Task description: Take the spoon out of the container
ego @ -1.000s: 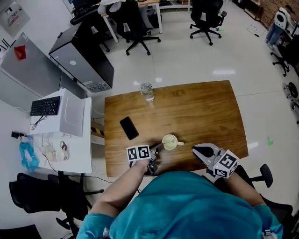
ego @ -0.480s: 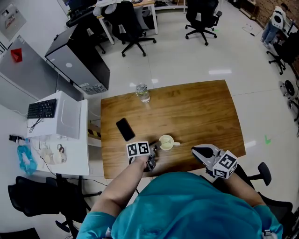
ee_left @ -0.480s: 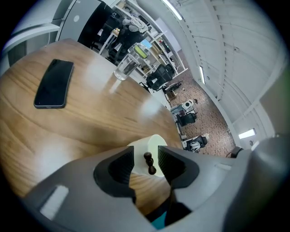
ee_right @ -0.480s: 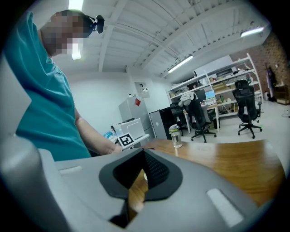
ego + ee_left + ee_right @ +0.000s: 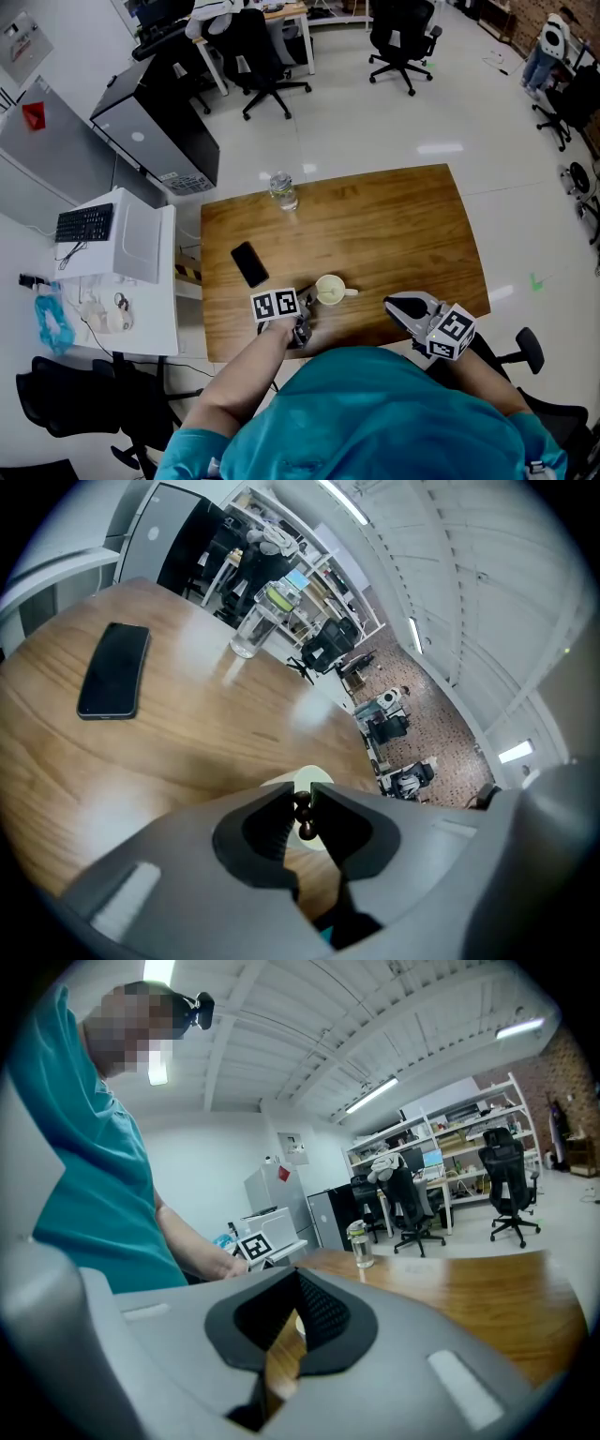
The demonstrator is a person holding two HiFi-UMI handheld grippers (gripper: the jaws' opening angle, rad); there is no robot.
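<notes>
Most of the task is left to do: only the grasp looks made. In the left gripper view, the left gripper (image 5: pixel 302 803) has its jaws drawn in on the spoon (image 5: pixel 302 816). Its dark, beaded handle stands at the centre of the frame, pinched between the two jaw tips. Those jaws have just been closing, and the handle is the thing between them. Just behind the tips shows the pale rim of the container (image 5: pixel 314 778), a cream cup, so the spoon seems to sit in it yet; its bowl end cannot be seen.

In the head view the cup (image 5: pixel 329 290) stands on the wooden worktop (image 5: pixel 394 225) near its lower edge, left of the middle. The left gripper (image 5: pixel 307 300) reaches it from the lower left. The right gripper (image 5: pixel 390 302) hangs apart at the lower right of the worktop, touching nothing. In its own view its jaws (image 5: pixel 296 1274) meet at the tips with nothing between them.

What remains, as I judge it, is the lift: drawing the spoon up and clear of the rim without tipping the cup.
</notes>
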